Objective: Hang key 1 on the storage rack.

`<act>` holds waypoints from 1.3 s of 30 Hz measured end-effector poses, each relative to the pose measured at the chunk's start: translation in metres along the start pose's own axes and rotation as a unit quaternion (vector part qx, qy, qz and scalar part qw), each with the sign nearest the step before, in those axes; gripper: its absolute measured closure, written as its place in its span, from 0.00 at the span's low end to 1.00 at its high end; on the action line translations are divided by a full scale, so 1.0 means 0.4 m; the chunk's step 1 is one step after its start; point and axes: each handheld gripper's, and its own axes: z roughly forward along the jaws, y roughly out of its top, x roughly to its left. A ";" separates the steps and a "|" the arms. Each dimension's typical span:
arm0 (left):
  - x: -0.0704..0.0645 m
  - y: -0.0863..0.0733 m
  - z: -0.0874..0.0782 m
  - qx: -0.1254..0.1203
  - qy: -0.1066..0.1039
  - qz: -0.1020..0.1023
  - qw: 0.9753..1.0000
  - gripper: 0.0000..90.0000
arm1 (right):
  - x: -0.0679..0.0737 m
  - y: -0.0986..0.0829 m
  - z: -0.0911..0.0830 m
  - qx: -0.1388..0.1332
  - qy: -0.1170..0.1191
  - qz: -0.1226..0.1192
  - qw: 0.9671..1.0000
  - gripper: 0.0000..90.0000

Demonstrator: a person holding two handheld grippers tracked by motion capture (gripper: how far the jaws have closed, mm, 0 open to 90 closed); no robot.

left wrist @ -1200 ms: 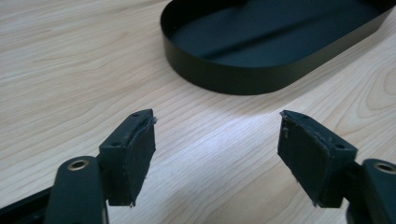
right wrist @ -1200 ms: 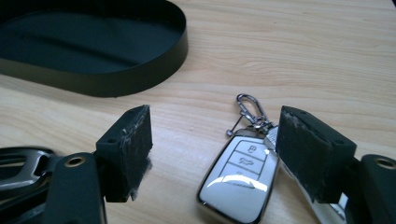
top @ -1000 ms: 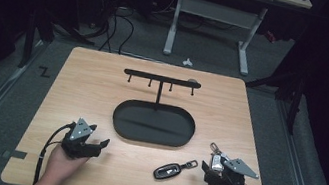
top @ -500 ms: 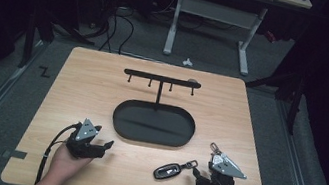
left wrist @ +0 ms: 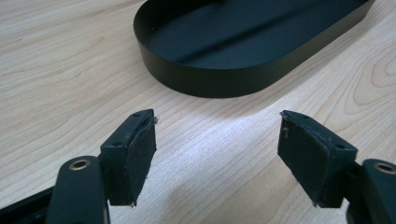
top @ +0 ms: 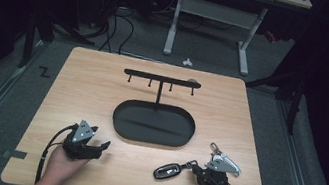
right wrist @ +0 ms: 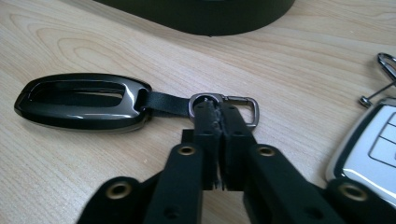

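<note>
A black key fob (right wrist: 81, 100) lies flat on the wooden table, near the front edge in the high view (top: 167, 170). A short strap joins it to a metal ring and clip (right wrist: 224, 105). My right gripper (right wrist: 217, 114) is shut on that ring, its tips just right of the fob (top: 196, 169). A silver-white key fob (right wrist: 373, 144) lies close beside this gripper, and its clip (top: 214, 147) points away from me. My left gripper (left wrist: 217, 140) stands open and holds nothing, low over the table at the front left (top: 102, 145), facing the black oval tray (left wrist: 219, 79).
The oval tray (top: 121, 126) sits mid-table and carries a T-shaped stand with a hook bar (top: 160, 77) behind it. Bare wood (top: 82, 89) surrounds the tray. The table's front edge runs just behind both hands. A desk frame and cables stand on the floor beyond.
My right gripper has shifted left toward the black key fob and now grips its ring. The left gripper has barely moved.
</note>
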 end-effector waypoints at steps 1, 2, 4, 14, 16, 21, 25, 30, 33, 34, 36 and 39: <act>0.000 0.000 0.000 0.000 0.000 0.000 1.000 0.32 | 0.000 0.000 0.000 0.000 0.000 0.000 1.000 1.00; 0.000 -0.001 -0.001 0.001 0.001 0.000 1.000 0.32 | 0.002 0.001 0.003 0.003 0.000 0.002 1.000 1.00; 0.000 -0.004 -0.003 0.001 0.002 0.000 1.000 0.32 | 0.003 0.003 0.011 0.009 -0.002 -0.003 1.000 1.00; 0.013 -0.034 -0.044 0.004 0.019 -0.010 1.000 0.32 | 0.001 0.036 0.050 0.018 -0.005 -0.011 1.000 1.00; 0.017 -0.043 -0.058 0.004 0.024 -0.014 1.000 0.32 | 0.000 0.045 0.060 0.019 -0.005 -0.014 1.000 1.00; 0.025 -0.060 -0.090 0.000 0.035 -0.023 0.999 0.33 | 0.004 0.071 0.090 0.024 0.001 -0.020 1.000 1.00; 0.029 -0.066 -0.101 -0.002 0.038 -0.029 0.999 0.32 | 0.008 0.081 0.099 0.024 0.000 -0.023 0.999 1.00; 0.028 -0.056 -0.091 -0.005 0.032 -0.026 0.999 0.33 | 0.056 0.084 0.043 -0.017 0.020 -0.036 0.999 1.00; 0.013 -0.032 -0.062 -0.002 0.042 -0.006 0.999 0.32 | 0.105 0.076 0.023 -0.023 0.037 -0.053 0.998 1.00; 0.013 -0.032 -0.062 -0.002 0.042 -0.006 0.999 0.32 | 0.126 0.070 0.020 -0.022 0.046 -0.056 0.997 1.00; 0.005 -0.017 -0.050 -0.006 0.038 0.001 0.999 0.32 | 0.155 0.060 0.019 -0.015 0.052 -0.071 0.996 1.00; 0.002 -0.012 -0.041 -0.005 0.033 0.004 0.999 0.32 | 0.171 0.050 0.021 -0.007 0.058 -0.074 0.996 1.00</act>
